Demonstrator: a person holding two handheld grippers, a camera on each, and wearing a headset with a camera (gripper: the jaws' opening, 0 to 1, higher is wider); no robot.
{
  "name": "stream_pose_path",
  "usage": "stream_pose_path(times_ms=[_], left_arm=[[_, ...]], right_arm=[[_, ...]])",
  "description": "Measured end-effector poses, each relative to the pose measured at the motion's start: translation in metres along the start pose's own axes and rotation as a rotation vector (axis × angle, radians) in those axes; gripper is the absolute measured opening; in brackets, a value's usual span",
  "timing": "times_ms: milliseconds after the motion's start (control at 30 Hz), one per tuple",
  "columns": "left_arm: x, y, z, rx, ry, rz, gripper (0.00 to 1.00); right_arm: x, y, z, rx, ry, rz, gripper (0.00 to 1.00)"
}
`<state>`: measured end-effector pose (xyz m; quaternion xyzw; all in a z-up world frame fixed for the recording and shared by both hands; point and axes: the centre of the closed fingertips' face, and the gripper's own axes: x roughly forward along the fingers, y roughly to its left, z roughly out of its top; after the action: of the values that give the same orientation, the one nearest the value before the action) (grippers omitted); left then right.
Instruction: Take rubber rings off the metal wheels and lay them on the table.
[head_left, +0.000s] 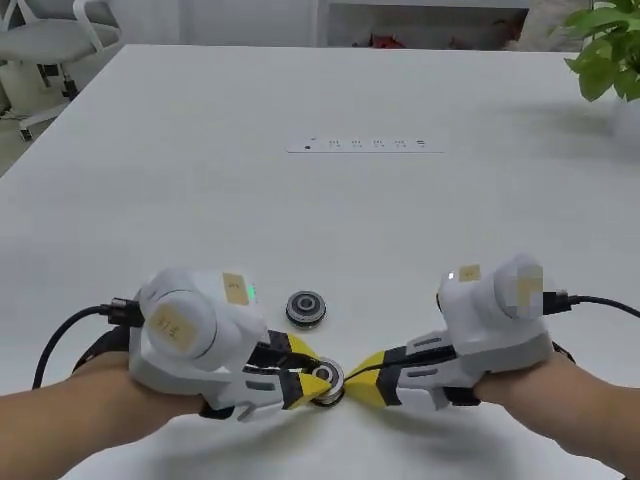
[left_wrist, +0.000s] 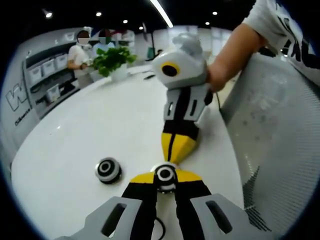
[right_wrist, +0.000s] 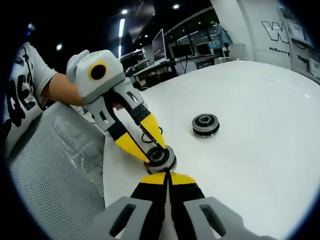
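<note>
Head view: wheel (head_left: 325, 380) half hidden between grippers, near table (head_left: 330, 210) edge.
Left gripper (left_wrist: 165, 176): jaws clamp that wheel.
Right gripper (right_wrist: 169, 175): jaws together; ring grip we cannot tell.
Second wheel (head_left: 306, 308): free nearby.

A white power strip (head_left: 365, 146) lies flat — a leafy plant (head_left: 606, 50) well to its right, a white chair (head_left: 50, 42) well to its left.
</note>
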<state>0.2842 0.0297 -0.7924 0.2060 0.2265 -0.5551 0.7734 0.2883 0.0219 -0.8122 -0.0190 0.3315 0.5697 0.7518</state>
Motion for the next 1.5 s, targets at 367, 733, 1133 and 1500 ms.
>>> stream_pose_path(times_ms=[367,733,1133,1500], left_arm=[[0.001,0.0,0.0,-0.008,0.005,0.004,0.13],[0.003,0.001,0.0,-0.016,0.017,0.008,0.13],[0.002,0.001,0.0,-0.011,0.022,0.006,0.12],[0.002,0.0,0.0,-0.008,0.018,0.005,0.12]], right_arm=[[-0.007,-0.008,0.009,0.129,-0.074,0.002,0.0],[-0.008,-0.002,0.017,0.158,-0.103,0.021,0.0],[-0.006,0.004,0.019,0.11,-0.092,0.038,0.0],[-0.005,0.007,0.02,0.098,-0.095,0.053,0.0]])
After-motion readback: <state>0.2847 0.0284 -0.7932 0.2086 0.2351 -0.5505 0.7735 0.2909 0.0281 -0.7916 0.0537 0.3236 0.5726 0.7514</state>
